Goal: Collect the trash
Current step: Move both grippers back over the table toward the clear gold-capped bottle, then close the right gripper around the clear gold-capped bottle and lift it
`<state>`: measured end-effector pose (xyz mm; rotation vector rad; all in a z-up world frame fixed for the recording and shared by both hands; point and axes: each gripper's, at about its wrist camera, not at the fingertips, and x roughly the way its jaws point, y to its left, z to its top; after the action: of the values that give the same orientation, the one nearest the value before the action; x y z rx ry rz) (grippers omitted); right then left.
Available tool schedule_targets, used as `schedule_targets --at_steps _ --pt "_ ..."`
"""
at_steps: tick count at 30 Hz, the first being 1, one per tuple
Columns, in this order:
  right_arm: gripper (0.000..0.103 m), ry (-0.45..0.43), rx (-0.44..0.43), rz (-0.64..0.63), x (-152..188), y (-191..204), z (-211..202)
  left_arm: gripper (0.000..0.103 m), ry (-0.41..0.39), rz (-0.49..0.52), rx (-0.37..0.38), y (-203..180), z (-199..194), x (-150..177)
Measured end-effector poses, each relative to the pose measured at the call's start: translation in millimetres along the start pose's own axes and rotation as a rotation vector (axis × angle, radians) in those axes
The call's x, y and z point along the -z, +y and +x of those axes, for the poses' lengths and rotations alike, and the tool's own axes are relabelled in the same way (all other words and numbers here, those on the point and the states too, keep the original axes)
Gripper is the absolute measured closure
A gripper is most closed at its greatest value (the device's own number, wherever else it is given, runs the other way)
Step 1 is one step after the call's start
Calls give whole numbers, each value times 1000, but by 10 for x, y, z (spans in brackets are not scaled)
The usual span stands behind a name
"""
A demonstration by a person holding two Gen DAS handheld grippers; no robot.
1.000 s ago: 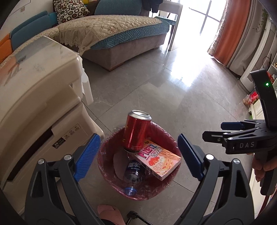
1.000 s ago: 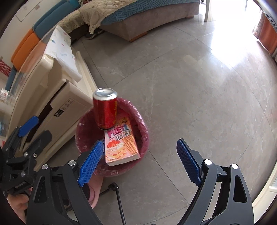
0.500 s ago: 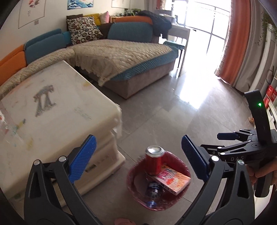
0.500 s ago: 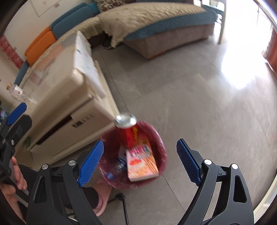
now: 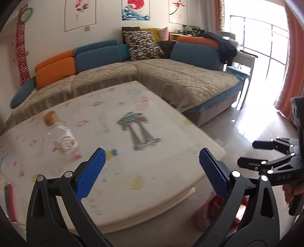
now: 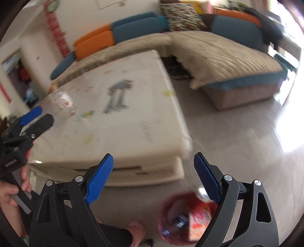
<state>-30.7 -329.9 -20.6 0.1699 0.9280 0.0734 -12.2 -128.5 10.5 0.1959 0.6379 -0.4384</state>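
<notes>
The left gripper [image 5: 151, 172] has its blue-padded fingers [image 5: 91, 172] spread wide with nothing between them; they have just been opening to that width. The right gripper [image 6: 153, 178] likewise stands with its blue-padded fingers [image 6: 99, 177] apart and empty. Each is held in a hand: the person's left hand [image 6: 9, 191] shows at the lower left of the right wrist view, and the right hand [image 5: 293, 191] at the right edge of the left wrist view.

Nearest, low on the grey tiled floor [image 6: 237, 133], sits the round wastebasket with a pink-red liner [image 6: 167, 209], just beside the near corner of the table. In it lie a pink and white snack box [image 6: 199, 220], a dark plastic bottle with a blue cap [image 6: 176, 224] and a red drink can with a silver top [image 6: 202, 191], partly hidden behind the right gripper's finger. A pink slipper [image 6: 135, 229] shows just left of the basket.

Beyond that is the low cream-white table with children's drawings on its top [image 5: 152, 180]. On its left part stands a clear plastic bottle with a tan cap and a printed label [image 5: 60, 134], blurred, well apart from both grippers.

Farthest is the corner sofa with a beige quilted cover and blue and orange cushions [image 5: 180, 76], against the wall with framed prints [image 5: 135, 9]. To the right an orange curtain [image 5: 290, 66] hangs beside a bright window.
</notes>
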Motion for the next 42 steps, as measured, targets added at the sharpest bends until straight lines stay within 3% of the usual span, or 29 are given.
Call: schedule_targets --at_steps 4,11,18,23,32,42 --pt "17 4 -67 -68 -247 479 220 7 -4 -40 -101 509 -21 23" --pt "17 1 -171 -195 -646 1377 620 7 -1 -197 -198 1297 79 130" --pt "17 -2 -215 -229 -922 1923 992 7 24 -229 -274 1740 218 311" --pt "17 15 -241 -241 -1042 2239 1293 7 44 -279 -258 2014 326 372" --pt "17 26 -302 -231 -1226 2526 1655 7 37 -262 -286 2211 432 360" --pt "17 36 -333 -272 -1473 2770 1921 7 87 -374 -263 2661 545 504"
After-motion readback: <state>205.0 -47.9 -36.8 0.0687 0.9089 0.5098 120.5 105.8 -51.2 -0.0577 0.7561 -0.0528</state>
